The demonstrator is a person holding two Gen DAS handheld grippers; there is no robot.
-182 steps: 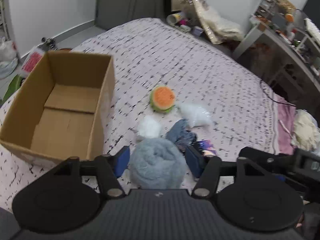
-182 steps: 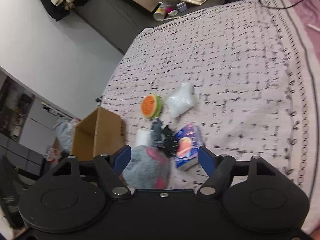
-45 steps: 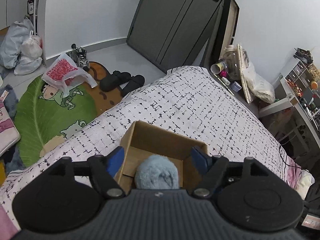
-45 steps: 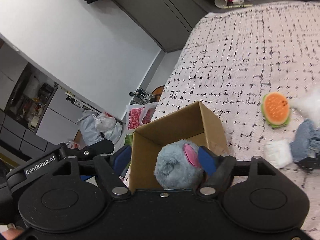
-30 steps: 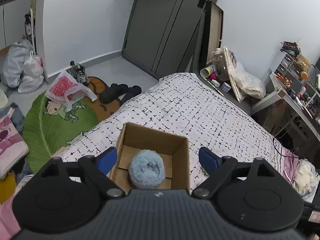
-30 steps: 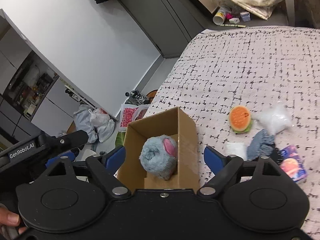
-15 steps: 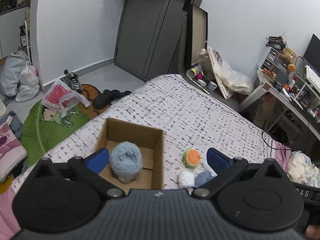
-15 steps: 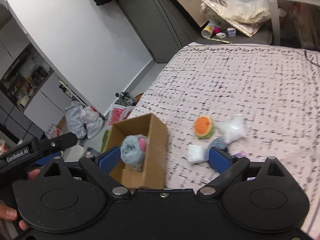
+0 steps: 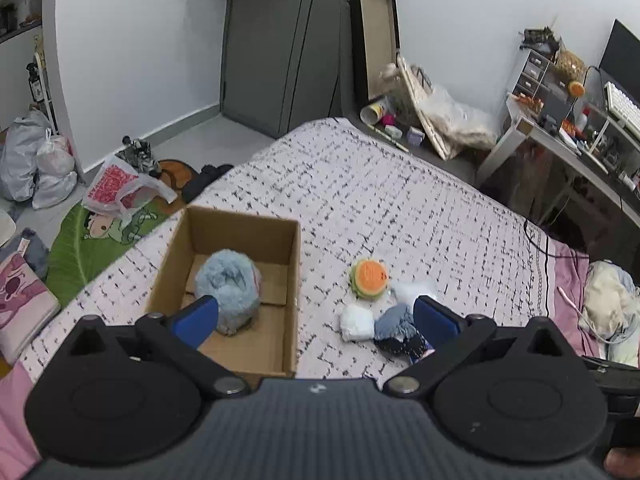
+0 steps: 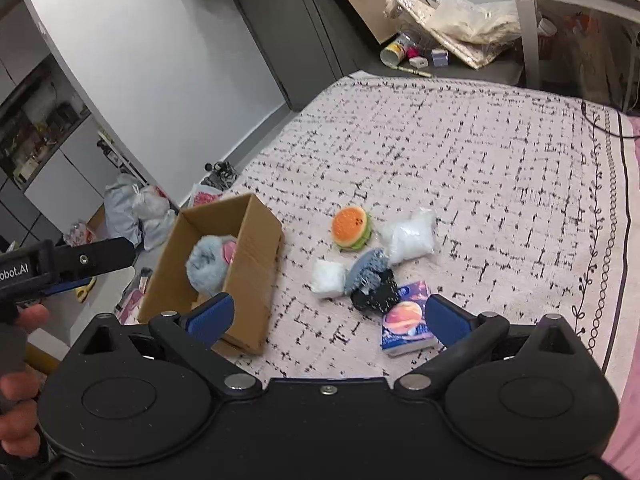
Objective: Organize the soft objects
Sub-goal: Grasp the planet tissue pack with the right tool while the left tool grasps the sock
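Soft toys (image 9: 369,280) beside cardboard box (image 9: 294,264)

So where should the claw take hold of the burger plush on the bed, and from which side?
Grip the burger plush across its round middle, coming down from above. It lies tilted, orange bun up, with open bedspread behind it; the white bag crowds its right.

Even, diffuse indoor light fills both views, fairly bright, with only soft, faint shadows under objects ahead of the tools. No strong glare. Fisheye distortion bends walls and door edges toward the frame borders, with dark corners. Slight motion blur softens the bedspread (image 10: 500,168) pattern in the right wrist view.
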